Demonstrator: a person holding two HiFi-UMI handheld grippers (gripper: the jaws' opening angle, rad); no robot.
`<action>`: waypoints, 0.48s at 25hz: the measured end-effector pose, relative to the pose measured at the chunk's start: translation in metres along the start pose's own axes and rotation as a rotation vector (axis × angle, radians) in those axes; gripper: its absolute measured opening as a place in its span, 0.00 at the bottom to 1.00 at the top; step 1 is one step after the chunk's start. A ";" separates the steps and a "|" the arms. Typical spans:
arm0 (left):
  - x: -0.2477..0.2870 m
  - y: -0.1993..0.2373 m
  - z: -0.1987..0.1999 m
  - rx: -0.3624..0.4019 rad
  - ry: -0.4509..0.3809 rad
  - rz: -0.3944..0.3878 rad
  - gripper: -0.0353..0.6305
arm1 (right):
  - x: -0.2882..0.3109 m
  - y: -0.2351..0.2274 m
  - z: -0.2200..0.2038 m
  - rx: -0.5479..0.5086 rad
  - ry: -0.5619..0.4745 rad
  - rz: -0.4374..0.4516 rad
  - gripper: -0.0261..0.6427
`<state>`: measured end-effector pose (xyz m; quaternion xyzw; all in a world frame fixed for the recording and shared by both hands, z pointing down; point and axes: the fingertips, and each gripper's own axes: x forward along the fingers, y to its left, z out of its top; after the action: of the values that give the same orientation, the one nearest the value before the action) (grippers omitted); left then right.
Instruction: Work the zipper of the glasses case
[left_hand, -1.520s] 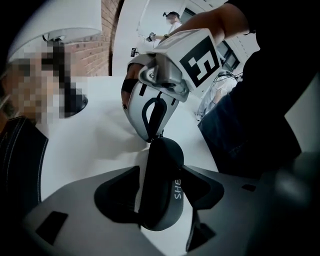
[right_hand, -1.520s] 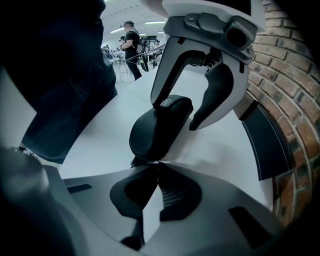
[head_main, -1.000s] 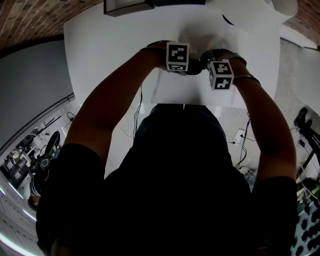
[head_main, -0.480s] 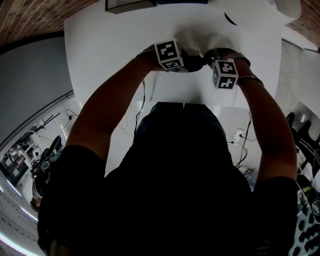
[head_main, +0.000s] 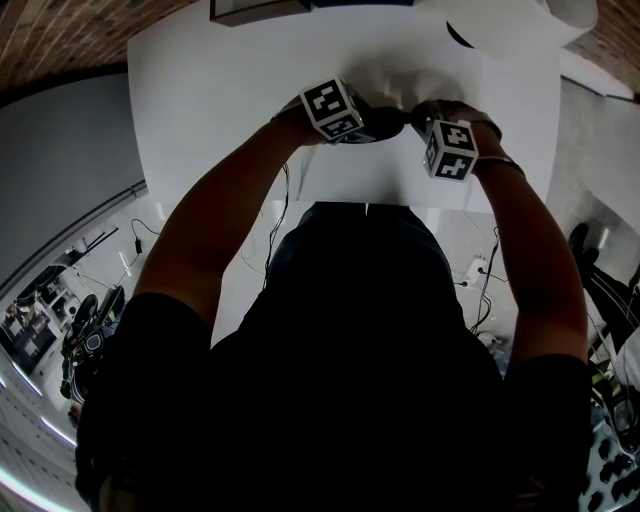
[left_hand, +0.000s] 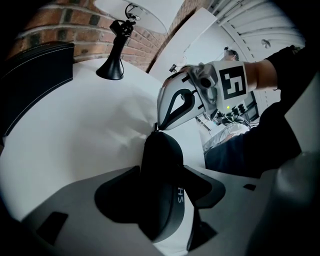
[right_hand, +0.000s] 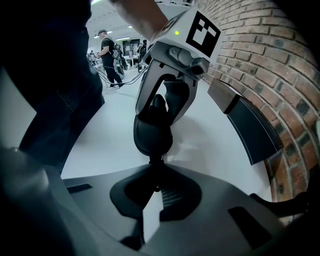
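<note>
**Black glasses case (left_hand: 159, 170) gripped side and tip**

White surface (head_main: 230, 90) fills most of the head view, backed by a red brick wall (right_hand: 280, 60). The person's two arms reach out over it, with the grippers close together near the far edge.

Left gripper (left_hand: 160, 195) is clamped across the body of the case, one pad pressing each side. Right gripper (right_hand: 154, 189) meets it head-on, its jaws pinched fully together on the small zipper pull (right_hand: 155, 162) at the case's narrow end.

The case is over the surface, between the two grippers; whether it touches the surface cannot be told. Its long axis runs from one gripper to the other. Seen from the left gripper view, it points away along the jaws towards the right gripper, tapering to the tip where the pull sits. Seen from the right gripper view, it shows end-on as a rounded oval.

It is a smooth, matte black shell with curved sides and pale lettering near one edge.
</note>
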<state>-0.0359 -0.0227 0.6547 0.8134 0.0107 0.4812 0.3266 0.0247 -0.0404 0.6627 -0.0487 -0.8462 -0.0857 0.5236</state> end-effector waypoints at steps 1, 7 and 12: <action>0.000 -0.001 0.000 -0.007 -0.004 0.004 0.48 | -0.001 0.001 0.000 0.011 -0.002 -0.003 0.03; 0.002 -0.005 -0.001 0.008 -0.008 0.026 0.48 | 0.003 -0.001 -0.001 0.075 0.000 -0.024 0.03; 0.000 -0.004 -0.002 0.026 -0.008 0.032 0.48 | 0.009 -0.006 0.002 0.102 0.008 -0.018 0.04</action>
<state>-0.0359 -0.0189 0.6533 0.8195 0.0027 0.4831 0.3082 0.0180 -0.0457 0.6689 -0.0138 -0.8478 -0.0475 0.5281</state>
